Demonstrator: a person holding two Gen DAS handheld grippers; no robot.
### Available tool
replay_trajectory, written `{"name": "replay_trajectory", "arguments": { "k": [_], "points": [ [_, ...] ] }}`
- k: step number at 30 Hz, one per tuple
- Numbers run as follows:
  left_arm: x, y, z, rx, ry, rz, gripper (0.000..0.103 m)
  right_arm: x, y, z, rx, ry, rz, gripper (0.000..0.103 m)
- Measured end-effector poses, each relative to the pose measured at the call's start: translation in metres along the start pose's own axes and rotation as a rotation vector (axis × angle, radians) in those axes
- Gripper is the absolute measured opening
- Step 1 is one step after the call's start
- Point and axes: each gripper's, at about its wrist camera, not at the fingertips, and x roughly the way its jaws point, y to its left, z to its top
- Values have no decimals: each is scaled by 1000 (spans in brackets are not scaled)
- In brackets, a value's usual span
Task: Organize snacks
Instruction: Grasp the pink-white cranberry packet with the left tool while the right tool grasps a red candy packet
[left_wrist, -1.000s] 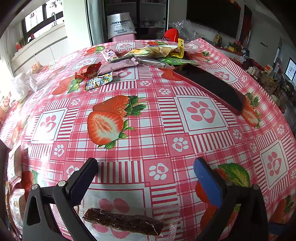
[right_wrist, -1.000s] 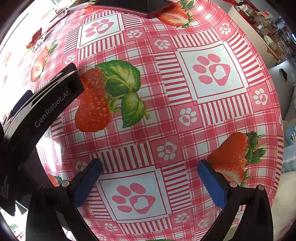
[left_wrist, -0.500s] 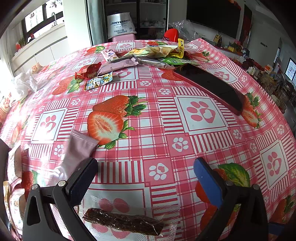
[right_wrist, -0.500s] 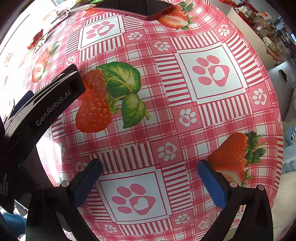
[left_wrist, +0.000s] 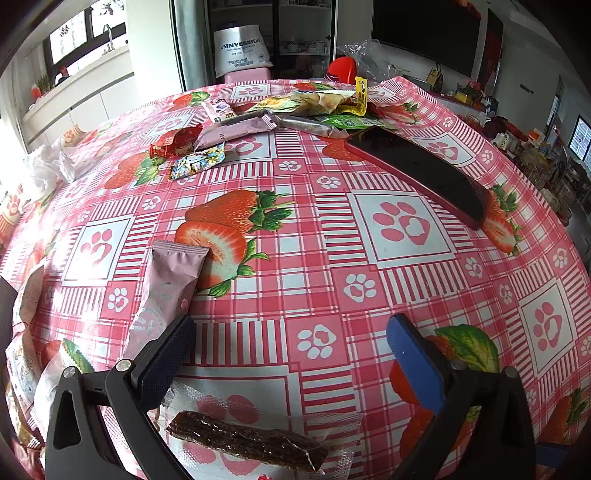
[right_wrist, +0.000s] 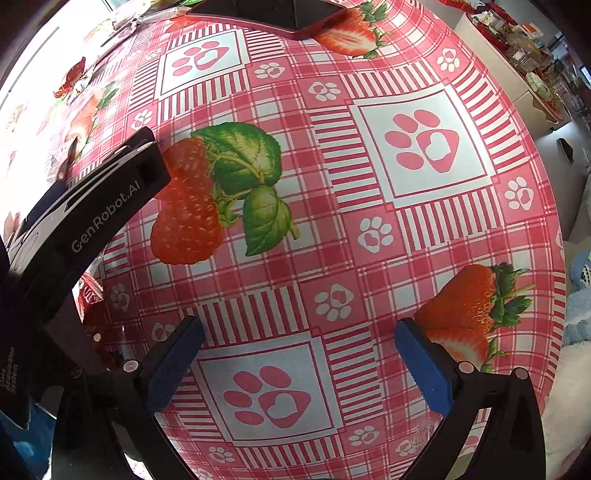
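Both the left gripper (left_wrist: 288, 354) and right gripper (right_wrist: 299, 358) gape wide and empty, a pink packet (left_wrist: 166, 284) and dark bar (left_wrist: 247, 445) lying near, while most snacks (left_wrist: 295, 110) sit unsorted far across the table (left_wrist: 406, 280).

We see bare desk (left_wrist: 303, 280) ahead, open through the middle. A pink snack packet (left_wrist: 166, 284) lies at the left, a phone (left_wrist: 417, 173) to the right, a snack pile (left_wrist: 295, 110) blocks the far edge, and a clear-wrapped bar (left_wrist: 247, 443) lies nearest.
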Motion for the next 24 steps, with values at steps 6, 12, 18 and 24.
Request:
{"name": "replay_trajectory", "arguments": {
  "k": [6,12,18,24],
  "points": [
    [0,-1,1,-14,5,11,103,5,0,16,1,69,2,103],
    [10,-2,21,4,270,-1,103,12,0,39,-6,146,4,103],
    [16,3,32,150,490,-120,103,14,-3,52,22,137,8,103],
    [-41,72,22,176,461,-91,103,13,-7,54,36,113,8,103]
  ]
}}
